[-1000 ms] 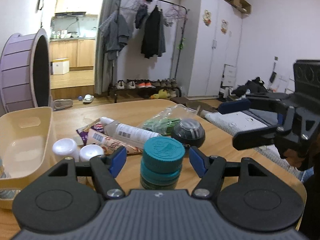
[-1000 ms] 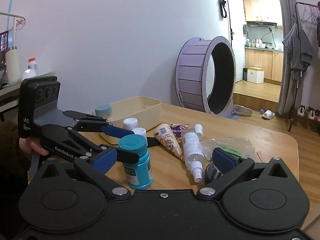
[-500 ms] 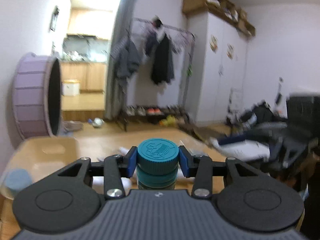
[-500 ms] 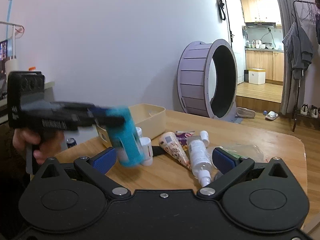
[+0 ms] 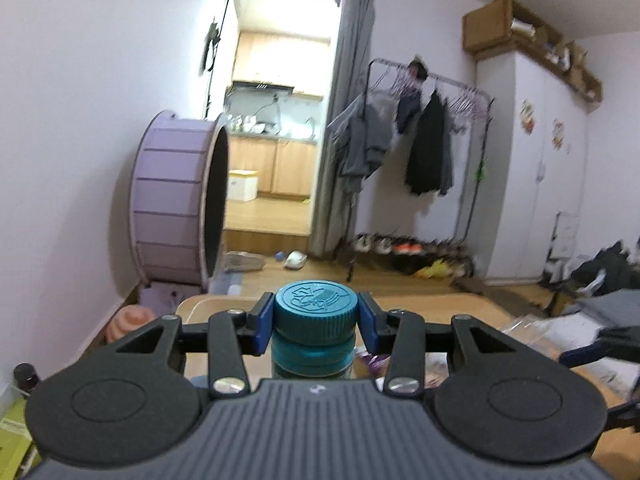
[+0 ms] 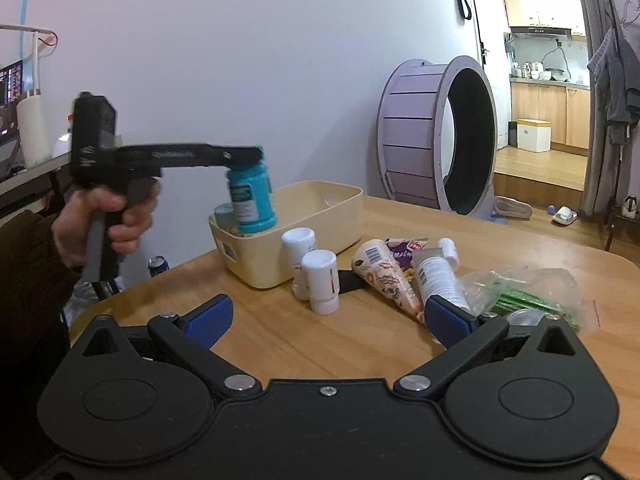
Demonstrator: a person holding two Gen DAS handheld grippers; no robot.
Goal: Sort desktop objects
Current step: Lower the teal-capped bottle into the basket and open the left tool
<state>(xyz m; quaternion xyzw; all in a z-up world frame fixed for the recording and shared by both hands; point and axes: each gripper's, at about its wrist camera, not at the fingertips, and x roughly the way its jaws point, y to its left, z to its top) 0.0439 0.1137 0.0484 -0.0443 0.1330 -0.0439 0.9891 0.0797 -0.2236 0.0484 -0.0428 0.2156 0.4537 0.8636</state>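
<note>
Right wrist view: our left gripper (image 6: 256, 156) pinches the teal bottle (image 6: 253, 198) above the bin (image 6: 320, 216); we lower gently, while our right gripper (image 6: 326, 318) is spread.

The teal bottle (image 5: 316, 334) shows only cap and shoulder at lower centre of the left wrist view, its body hidden behind the gripper; in the right view it is motion-blurred, label unreadable. A dark gripper (image 5: 600, 346) smears at the right edge, its jaws indistinct
</note>
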